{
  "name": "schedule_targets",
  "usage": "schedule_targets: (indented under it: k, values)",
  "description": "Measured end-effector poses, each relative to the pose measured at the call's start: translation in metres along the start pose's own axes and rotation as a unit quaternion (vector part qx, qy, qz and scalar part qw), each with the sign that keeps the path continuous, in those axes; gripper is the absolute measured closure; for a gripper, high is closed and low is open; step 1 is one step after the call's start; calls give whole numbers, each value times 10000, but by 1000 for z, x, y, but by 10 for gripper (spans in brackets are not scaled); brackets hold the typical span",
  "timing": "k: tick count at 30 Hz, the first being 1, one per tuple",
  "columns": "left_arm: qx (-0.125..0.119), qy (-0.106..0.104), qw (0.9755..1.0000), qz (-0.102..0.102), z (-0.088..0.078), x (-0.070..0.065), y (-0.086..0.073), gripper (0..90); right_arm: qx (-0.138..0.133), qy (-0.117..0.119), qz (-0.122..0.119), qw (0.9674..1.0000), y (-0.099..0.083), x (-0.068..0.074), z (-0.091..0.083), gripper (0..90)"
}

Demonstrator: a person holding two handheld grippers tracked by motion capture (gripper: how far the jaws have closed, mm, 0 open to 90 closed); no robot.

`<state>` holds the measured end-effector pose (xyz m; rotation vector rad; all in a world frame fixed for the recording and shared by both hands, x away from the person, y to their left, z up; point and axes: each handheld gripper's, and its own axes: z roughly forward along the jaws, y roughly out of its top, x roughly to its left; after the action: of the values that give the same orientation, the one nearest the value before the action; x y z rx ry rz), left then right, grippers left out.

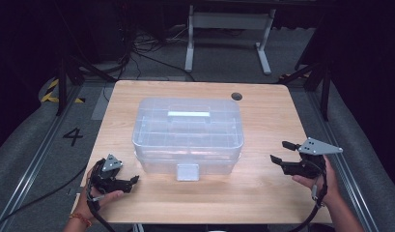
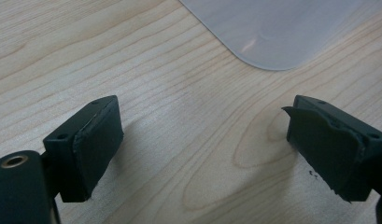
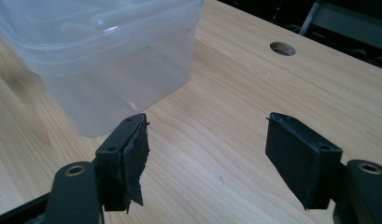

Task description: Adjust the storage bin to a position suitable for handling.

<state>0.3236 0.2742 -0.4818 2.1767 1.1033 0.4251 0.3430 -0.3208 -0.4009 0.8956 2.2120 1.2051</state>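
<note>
A clear plastic storage box point(image 1: 188, 133) with a lid, a top handle and a front latch point(image 1: 187, 171) stands in the middle of the wooden table point(image 1: 262, 188). My left gripper point(image 1: 132, 182) rests low at the table's front left, near the box's front-left corner. Its jaws stand open over bare wood point(image 2: 200, 121), with a corner of the box point(image 2: 272, 32) just ahead. My right gripper point(image 1: 279, 151) hovers to the right of the box and points toward it. Its jaws are open and empty point(image 3: 207, 135), and the box's side point(image 3: 109, 56) lies ahead on the left.
A round cable hole point(image 1: 237, 96) sits in the table's far right part, also seen past the box point(image 3: 282, 48). Behind the table stands a white desk frame point(image 1: 229, 29). Cables lie on the grey floor, with black stands at both sides.
</note>
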Motion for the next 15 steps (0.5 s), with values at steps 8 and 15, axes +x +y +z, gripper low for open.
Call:
schedule_targets:
  k: [8, 15]
  values:
    - [7, -1, 10000, -10, 0, 0, 0, 112, -97, 324, -115, 9994, 24, 1, 3, 346]
    - [-7, 11, 10000, 14, 0, 0, 0, 112, -276, 376, -192, 9987, 45, 5, 9, 352]
